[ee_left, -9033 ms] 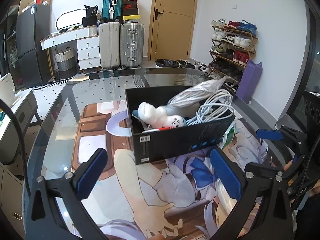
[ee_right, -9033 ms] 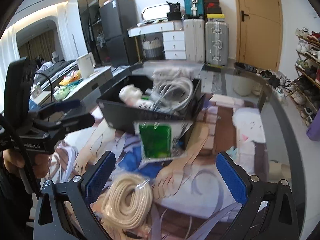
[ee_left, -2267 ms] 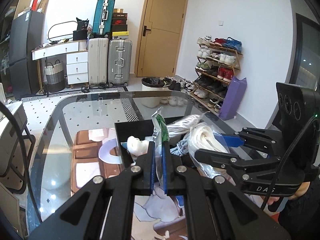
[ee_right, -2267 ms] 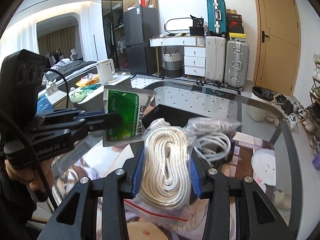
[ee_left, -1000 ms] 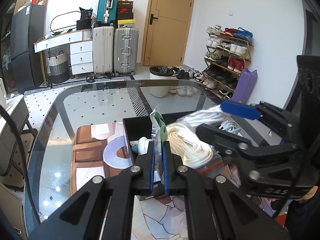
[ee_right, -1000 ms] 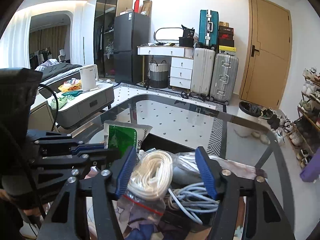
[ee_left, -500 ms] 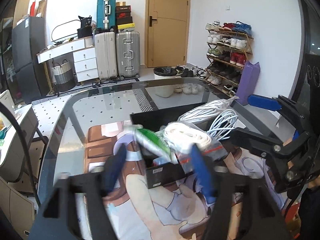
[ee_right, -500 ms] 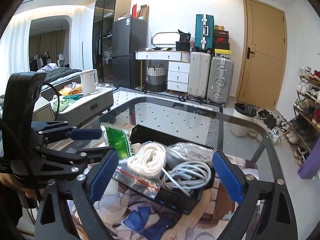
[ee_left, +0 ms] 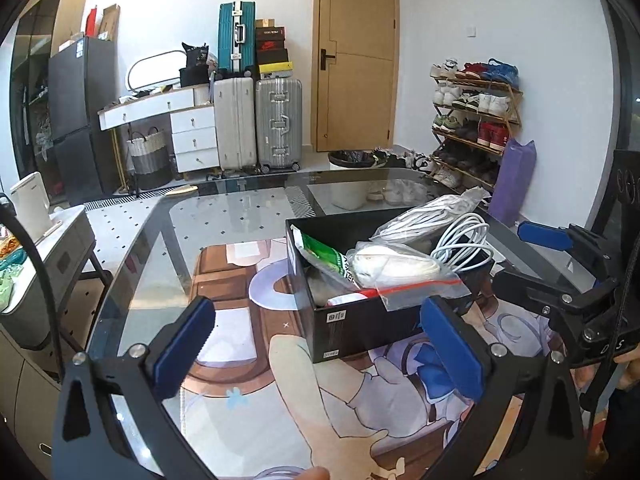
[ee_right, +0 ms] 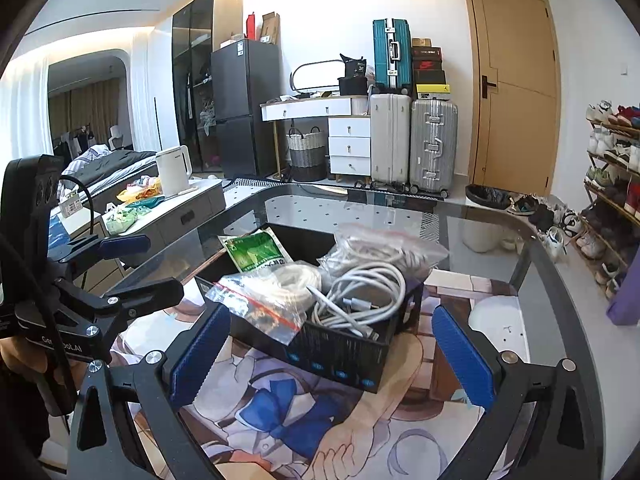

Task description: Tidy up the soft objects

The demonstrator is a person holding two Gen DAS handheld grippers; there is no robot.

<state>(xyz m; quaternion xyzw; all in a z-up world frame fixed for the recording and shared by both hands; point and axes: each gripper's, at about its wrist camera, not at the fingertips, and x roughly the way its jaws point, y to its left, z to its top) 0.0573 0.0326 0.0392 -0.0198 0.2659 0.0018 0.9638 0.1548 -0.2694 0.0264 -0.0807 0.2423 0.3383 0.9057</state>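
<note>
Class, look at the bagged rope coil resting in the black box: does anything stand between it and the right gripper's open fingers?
Nothing visible does. The bagged rope coil lies atop the black box, its corner overhanging the near rim, directly ahead of the right gripper.

Both views are bright and sharp, lit by daylight and a ceiling light strip (ee_right: 92, 14) up and left of the right tool. The glass tabletop (ee_left: 248, 216) ahead of the tools mirrors the room with pale glare. Fisheye bending curves walls, and black corners ring each picture.
</note>
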